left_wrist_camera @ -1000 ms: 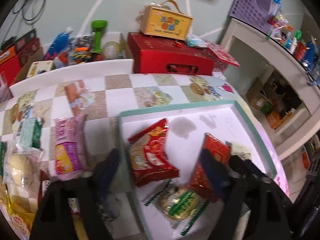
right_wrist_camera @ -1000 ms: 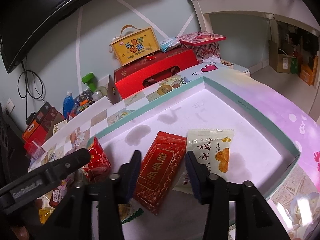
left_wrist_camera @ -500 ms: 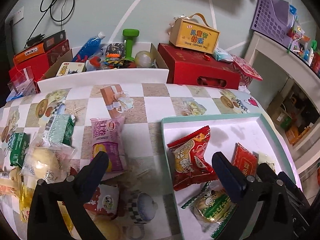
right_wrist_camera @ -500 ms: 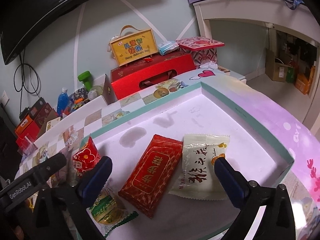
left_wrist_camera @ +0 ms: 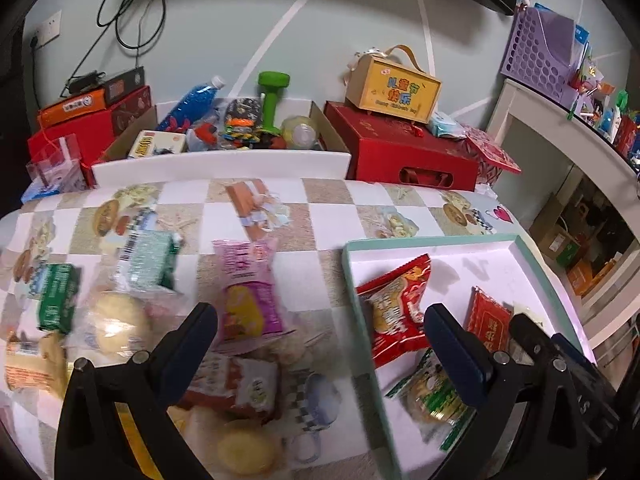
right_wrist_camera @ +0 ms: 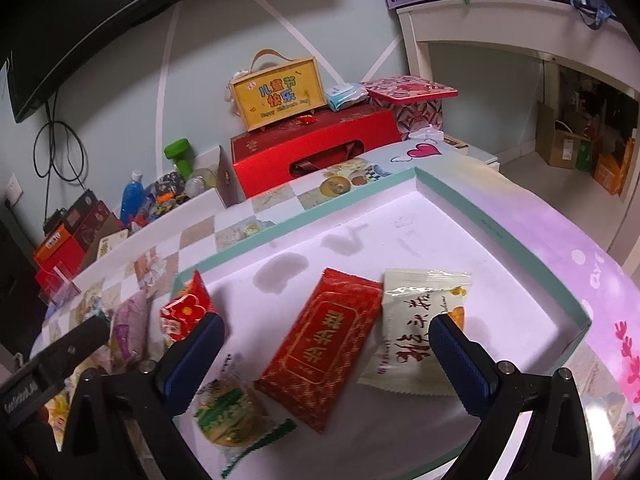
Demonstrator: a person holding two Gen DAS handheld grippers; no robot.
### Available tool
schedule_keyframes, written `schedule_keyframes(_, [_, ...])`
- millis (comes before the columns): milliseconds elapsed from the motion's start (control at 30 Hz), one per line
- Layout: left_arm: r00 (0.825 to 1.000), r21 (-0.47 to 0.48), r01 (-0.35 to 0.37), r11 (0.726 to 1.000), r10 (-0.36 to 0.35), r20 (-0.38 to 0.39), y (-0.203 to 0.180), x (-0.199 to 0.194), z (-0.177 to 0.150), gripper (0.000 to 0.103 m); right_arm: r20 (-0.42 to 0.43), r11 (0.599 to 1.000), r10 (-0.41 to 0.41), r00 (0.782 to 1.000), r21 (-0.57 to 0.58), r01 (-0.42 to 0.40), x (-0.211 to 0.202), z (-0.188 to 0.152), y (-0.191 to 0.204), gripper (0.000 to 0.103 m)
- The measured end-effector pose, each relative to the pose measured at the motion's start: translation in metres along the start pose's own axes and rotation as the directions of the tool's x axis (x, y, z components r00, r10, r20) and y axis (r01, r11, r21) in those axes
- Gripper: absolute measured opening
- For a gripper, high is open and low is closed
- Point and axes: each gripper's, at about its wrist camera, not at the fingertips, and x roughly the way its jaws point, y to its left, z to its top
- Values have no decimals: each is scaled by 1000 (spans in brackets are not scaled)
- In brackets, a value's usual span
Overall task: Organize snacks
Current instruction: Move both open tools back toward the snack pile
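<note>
Left wrist view, going left to right: a loose pile of snacks sits on the checkered table [left_wrist_camera: 340, 204], a bit blurry. There's a green pack [left_wrist_camera: 58, 298], a teal pack [left_wrist_camera: 148, 258], a round bun [left_wrist_camera: 118, 322] in clear wrap, then a pink pack [left_wrist_camera: 246, 292] lying lengthwise. The left gripper [left_wrist_camera: 320, 338] hangs above them with its jaws spread wide and nothing between the pads; the pink pack lies just past its left finger [left_wrist_camera: 192, 344]. Right of that is the tray [left_wrist_camera: 352, 280] with a teal rim, and inside it a crinkly red bag [left_wrist_camera: 394, 312] close to the left wall.

Right wrist view fills in the rest of the tray [right_wrist_camera: 500, 236]. The crinkly red bag [right_wrist_camera: 184, 312] sits at the left edge, a green-and-clear pack [right_wrist_camera: 224, 412] is below it near the front, then a flat red pack [right_wrist_camera: 324, 344] lies diagonally in the middle, and a white pack [right_wrist_camera: 416, 328] is just beside it on the right, edges touching or nearly so. The right gripper [right_wrist_camera: 326, 346] is also wide open, empty, hovering over the red and white packs without pressing on either.

Behind the table: a red box [right_wrist_camera: 316, 152] with a yellow box [right_wrist_camera: 278, 94] on top.
</note>
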Motion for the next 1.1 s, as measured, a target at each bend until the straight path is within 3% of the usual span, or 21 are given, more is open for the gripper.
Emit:
schedule_keyframes(300, [999,-53,-44,998,45,14,45,-37,0,103,38,1000,14,999,-7,-13,-15,2,18,103])
schedule_keyframes(600, [995,-189,-95,977,99,10,105,-65,-13,102,34,994,94,995,-55,-92,-21,-3,54,103])
schedule_keyframes(933, [996,-333,-91,939,85,-33,159,-74,-41,102,-19,959,204,979,-195,-204,-29,-22,116,102])
schedule_keyframes(1100, [997,-365,-77,928,63,-51,167,-73,-52,102,-72,931,238,969,-268,-249,-30,-37,142,92])
